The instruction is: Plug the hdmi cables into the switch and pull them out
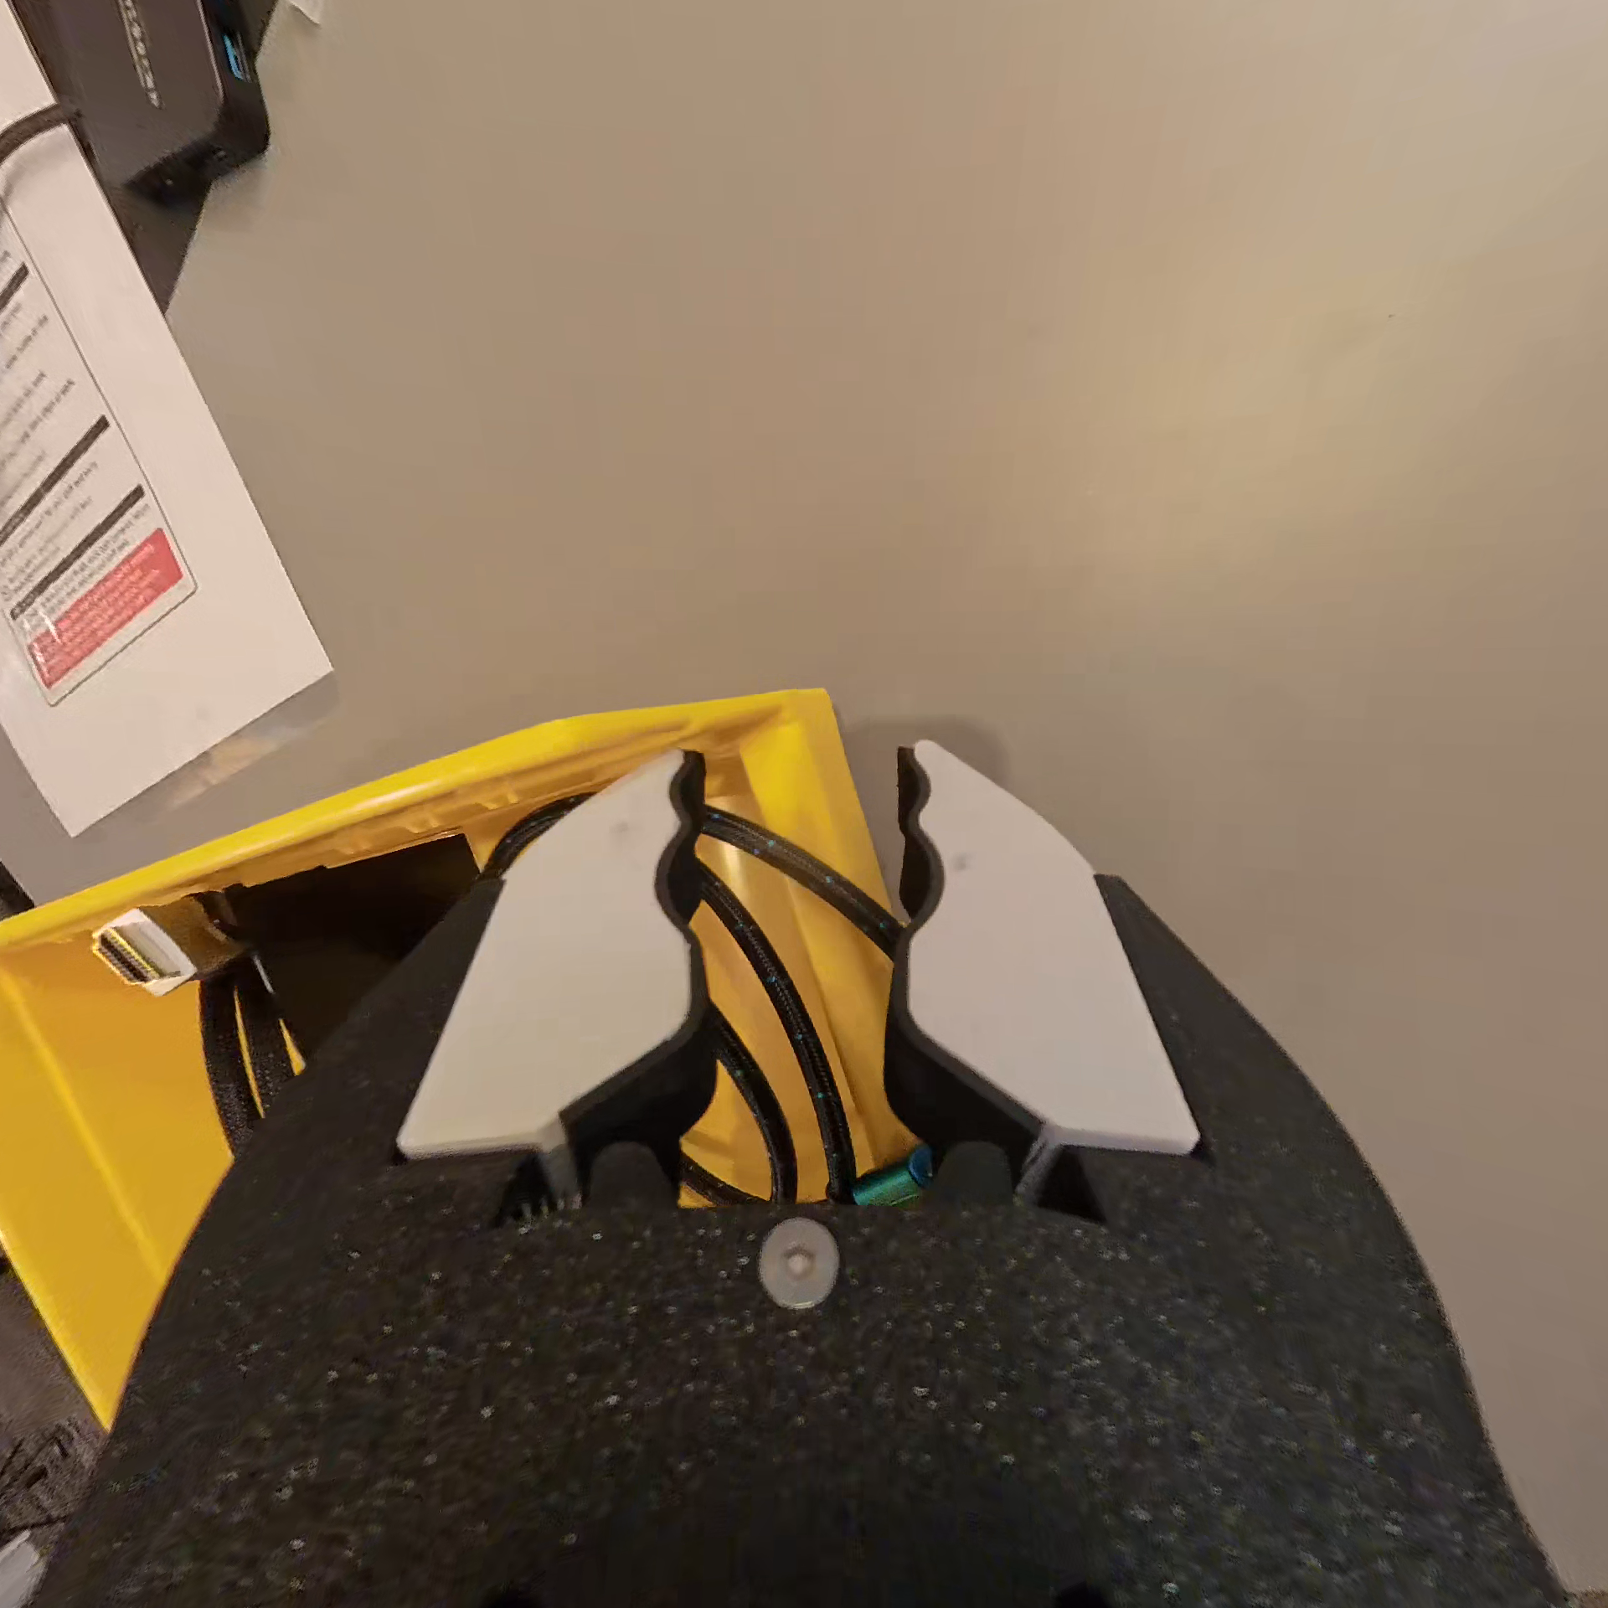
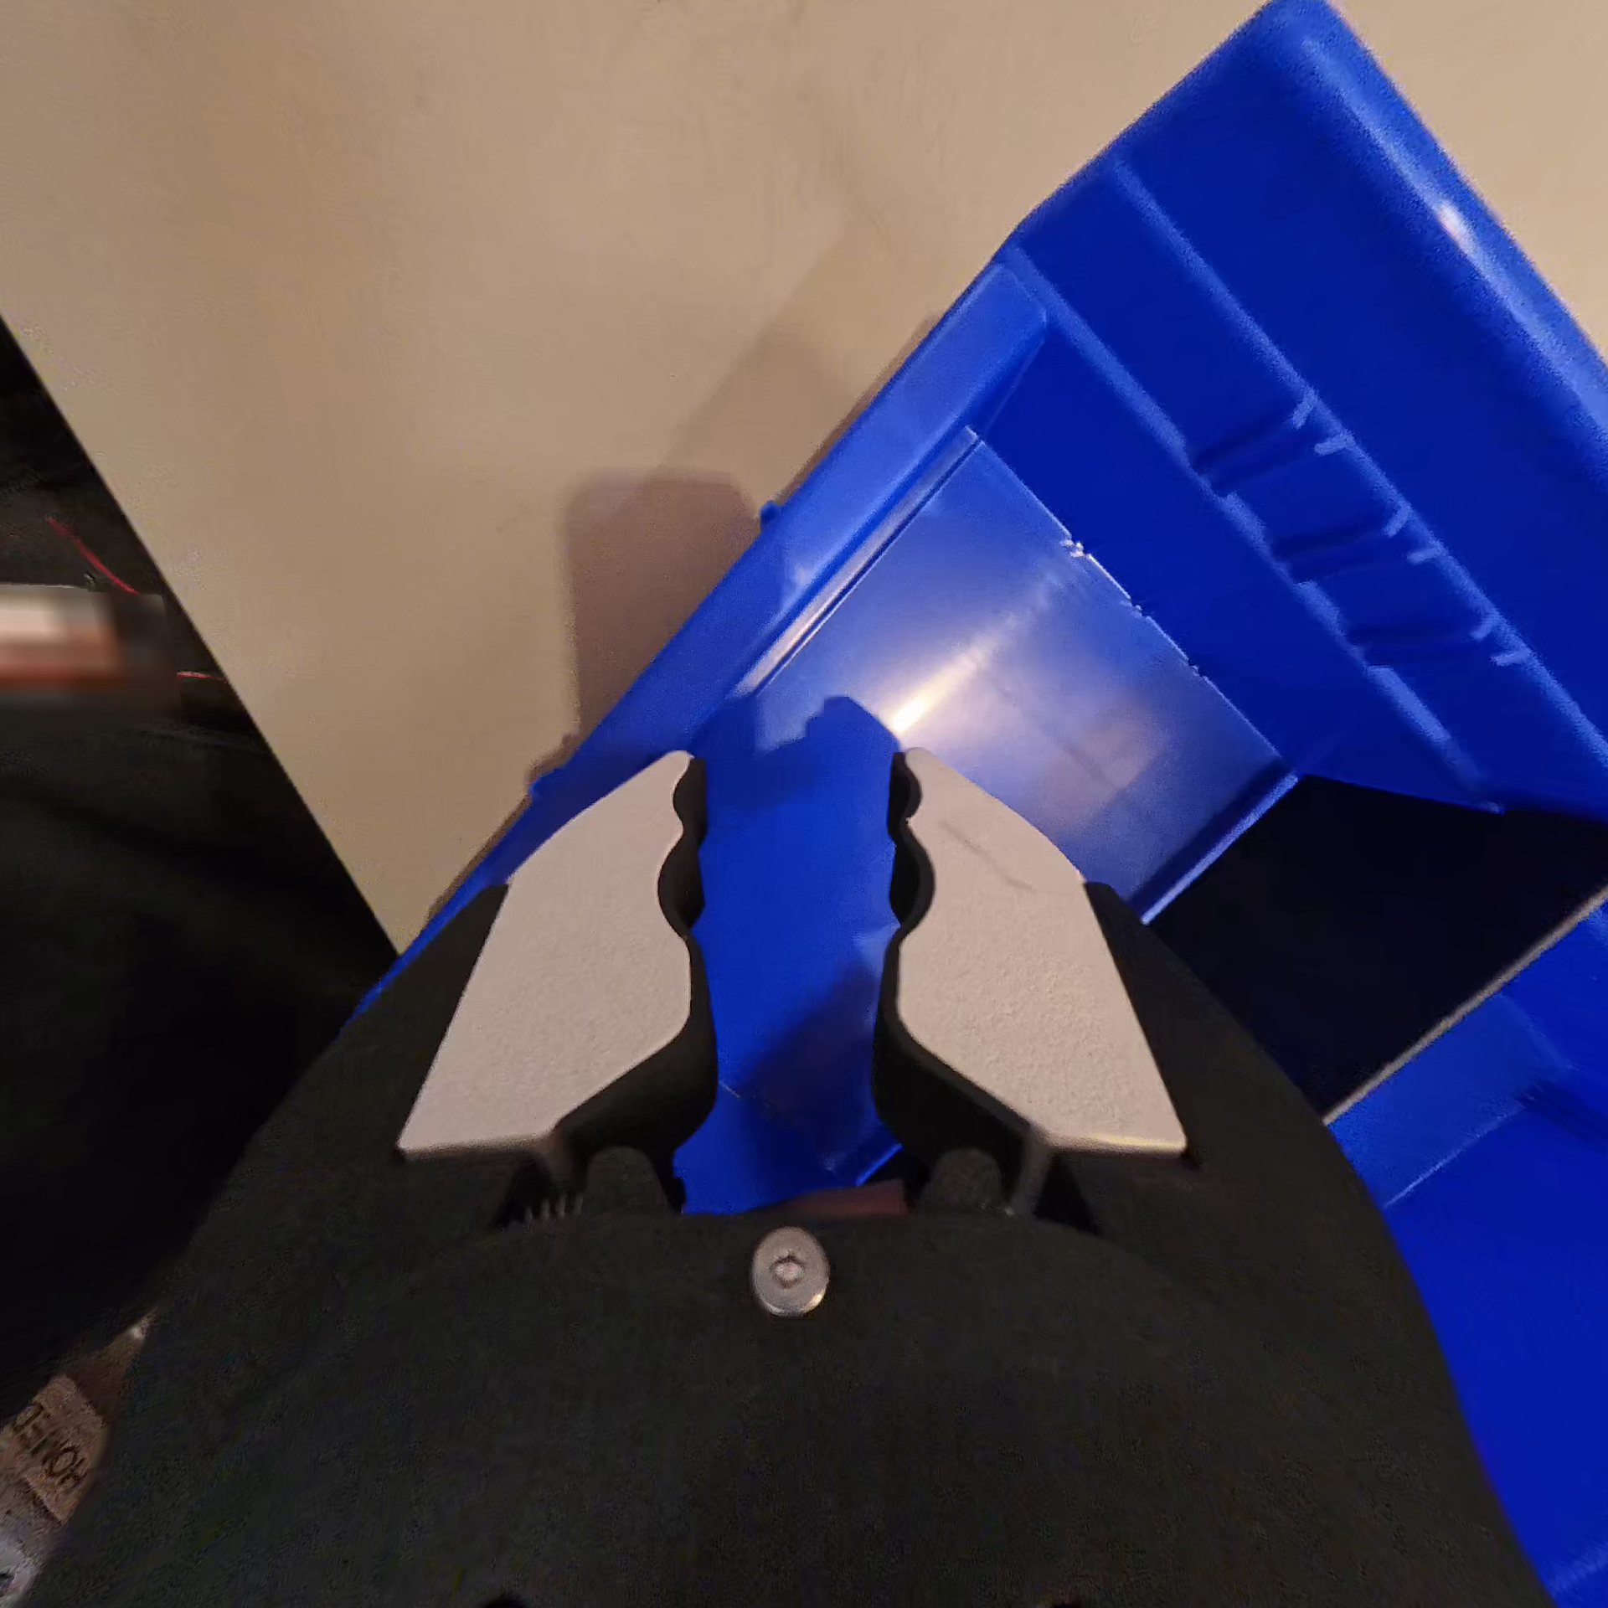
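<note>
In the left wrist view a yellow bin [image 1: 78, 1088] holds black braided HDMI cables [image 1: 783, 1001]. One silver plug [image 1: 139, 953] lies at the bin's left side, and a teal connector end [image 1: 887, 1185] shows near the gripper base. My left gripper [image 1: 796, 766] is open and empty, hovering over the bin's right end. A black box [image 1: 174, 96], possibly the switch, sits at the top left. In the right wrist view my right gripper [image 2: 793, 770] is open and empty over a blue bin [image 2: 1305, 391]. I see nothing inside the part of the blue bin that shows.
A white printed sheet [image 1: 130, 487] with a red patch lies left of the yellow bin on the grey table [image 1: 957, 348]. In the right wrist view the beige tabletop [image 2: 391, 304] ends at a dark edge on the left, with dark fabric [image 2: 130, 957] beyond it. One gripper's finger ends stand about 45 cm off the other's.
</note>
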`<state>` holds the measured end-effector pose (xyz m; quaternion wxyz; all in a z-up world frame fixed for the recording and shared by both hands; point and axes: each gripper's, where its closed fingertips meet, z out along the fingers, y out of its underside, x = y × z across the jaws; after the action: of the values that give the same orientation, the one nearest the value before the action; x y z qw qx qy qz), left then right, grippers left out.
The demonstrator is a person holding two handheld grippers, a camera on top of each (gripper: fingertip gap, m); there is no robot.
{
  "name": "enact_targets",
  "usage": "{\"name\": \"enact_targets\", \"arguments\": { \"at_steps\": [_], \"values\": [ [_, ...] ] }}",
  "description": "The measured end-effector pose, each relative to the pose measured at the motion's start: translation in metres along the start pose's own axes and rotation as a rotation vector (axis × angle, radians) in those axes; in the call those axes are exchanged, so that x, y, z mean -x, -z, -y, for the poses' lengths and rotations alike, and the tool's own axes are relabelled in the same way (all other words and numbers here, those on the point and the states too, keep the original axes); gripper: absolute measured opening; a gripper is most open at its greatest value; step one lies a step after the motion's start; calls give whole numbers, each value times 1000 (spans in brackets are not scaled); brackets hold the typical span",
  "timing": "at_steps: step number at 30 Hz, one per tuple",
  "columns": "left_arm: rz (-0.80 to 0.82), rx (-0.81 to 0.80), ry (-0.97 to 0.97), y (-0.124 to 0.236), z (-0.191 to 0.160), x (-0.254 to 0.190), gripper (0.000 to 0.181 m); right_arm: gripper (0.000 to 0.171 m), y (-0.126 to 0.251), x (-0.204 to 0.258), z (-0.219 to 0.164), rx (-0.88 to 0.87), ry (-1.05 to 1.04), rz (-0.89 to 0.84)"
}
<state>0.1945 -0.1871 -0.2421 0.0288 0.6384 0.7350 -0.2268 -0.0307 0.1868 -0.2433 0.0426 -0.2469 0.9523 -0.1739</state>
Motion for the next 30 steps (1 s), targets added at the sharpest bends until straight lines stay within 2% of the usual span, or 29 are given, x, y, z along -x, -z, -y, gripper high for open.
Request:
{"name": "enact_targets", "arguments": {
  "at_steps": [8,14,18,24,30],
  "values": [
    [4,-5,4,6,7,-6,43,44,-6,-2,23,-54,-8,50],
    [11,125,17,-21,-11,-2,44,50,-13,11,37,-83,-35,110],
    [117,140,-55,-22,-14,9,31,40,-24,23,33,-56,22,152],
    [49,146,-267,-12,-35,1,31,40,-15,19,7,9,190,175],
    [-67,186,-451,9,-90,0,27,35,5,-4,-44,144,435,96]
  ]
}}
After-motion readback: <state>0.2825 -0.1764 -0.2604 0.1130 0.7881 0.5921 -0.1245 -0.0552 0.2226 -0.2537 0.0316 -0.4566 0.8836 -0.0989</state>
